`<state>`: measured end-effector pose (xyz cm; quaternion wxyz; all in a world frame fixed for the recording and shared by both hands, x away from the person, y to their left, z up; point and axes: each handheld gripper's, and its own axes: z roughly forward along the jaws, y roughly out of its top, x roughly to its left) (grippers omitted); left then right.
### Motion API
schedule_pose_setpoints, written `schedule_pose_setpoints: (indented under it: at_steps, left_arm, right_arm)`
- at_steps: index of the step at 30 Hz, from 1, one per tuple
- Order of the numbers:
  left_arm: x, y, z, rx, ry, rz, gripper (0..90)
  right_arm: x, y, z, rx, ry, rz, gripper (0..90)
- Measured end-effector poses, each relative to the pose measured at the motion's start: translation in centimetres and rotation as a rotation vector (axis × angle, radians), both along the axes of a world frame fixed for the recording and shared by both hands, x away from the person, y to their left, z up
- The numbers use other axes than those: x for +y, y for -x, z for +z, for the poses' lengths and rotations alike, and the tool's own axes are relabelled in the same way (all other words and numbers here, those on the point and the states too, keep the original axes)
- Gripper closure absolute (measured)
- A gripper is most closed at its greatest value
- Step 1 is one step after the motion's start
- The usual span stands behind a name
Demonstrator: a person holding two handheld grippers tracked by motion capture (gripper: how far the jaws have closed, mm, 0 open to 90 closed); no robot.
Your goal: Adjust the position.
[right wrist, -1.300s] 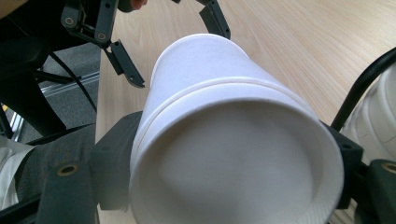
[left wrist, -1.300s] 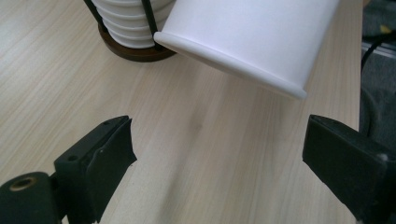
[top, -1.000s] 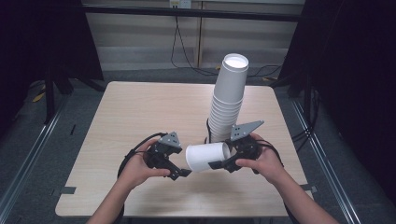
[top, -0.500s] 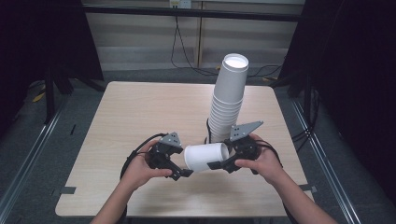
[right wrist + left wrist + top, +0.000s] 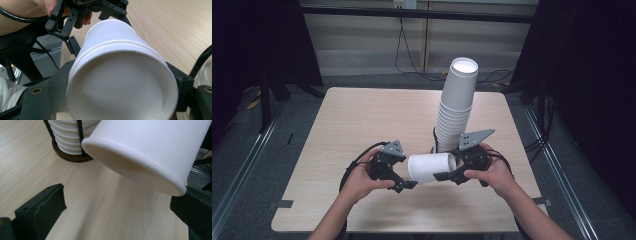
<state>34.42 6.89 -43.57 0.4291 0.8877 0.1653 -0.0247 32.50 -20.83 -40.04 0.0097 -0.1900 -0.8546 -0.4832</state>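
Now cup point(image 5: 430, 167) handed off, left tongs point(image 5: 404, 181) just opened.
Right tongs point(image 5: 443, 176) clamp the cup's base end, sideways above worktop point(image 5: 362, 120) beside stack point(image 5: 457, 107); left tongs released at rim, pads apart from it.

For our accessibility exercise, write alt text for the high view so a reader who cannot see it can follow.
A person holds a white paper cup sideways above a wooden table, the right gripper clamped on it and the left gripper open at its rim. Behind stands a tall stack of cups.
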Motion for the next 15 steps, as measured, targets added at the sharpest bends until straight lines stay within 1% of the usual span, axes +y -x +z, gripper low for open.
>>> schedule_pose_setpoints:
  at_steps: [2,3,4,9,10,11,12,14,15]
  left_arm:
    - [0.08,-0.04,-0.02,0.000,0.000,-0.003,0.0]
    - [0.09,-0.06,-0.10,0.003,0.018,-0.006,0.0]
    - [0.10,-0.06,-0.11,0.002,0.022,-0.006,0.0]
    - [0.05,0.01,-0.07,-0.012,0.026,-0.011,0.0]
    - [0.03,0.04,0.02,-0.013,0.034,-0.012,0.0]
    - [0.02,0.03,0.05,-0.023,0.042,-0.018,0.0]
    - [0.04,0.00,0.12,-0.025,0.038,-0.019,0.0]
    - [-0.02,-0.08,0.12,-0.021,0.052,-0.012,0.0]
    - [-0.02,-0.15,0.13,-0.021,0.046,-0.006,0.0]
  right_arm:
    - [0.01,-0.01,0.01,0.000,-0.001,0.001,23.4]
    - [0.00,-0.03,0.02,0.001,-0.003,0.002,23.4]
    - [-0.01,-0.08,0.00,0.003,-0.010,0.003,23.4]
    - [0.10,-0.12,0.03,0.001,-0.016,0.010,23.4]
    - [0.12,-0.13,-0.02,0.008,-0.021,0.013,23.4]
    - [0.12,-0.12,-0.04,0.009,-0.025,0.015,23.4]
    - [0.13,-0.11,-0.07,0.014,-0.028,0.018,23.4]
    - [0.19,-0.08,-0.12,0.017,-0.030,0.024,23.5]
    - [0.21,-0.08,-0.11,0.021,-0.036,0.025,23.5]
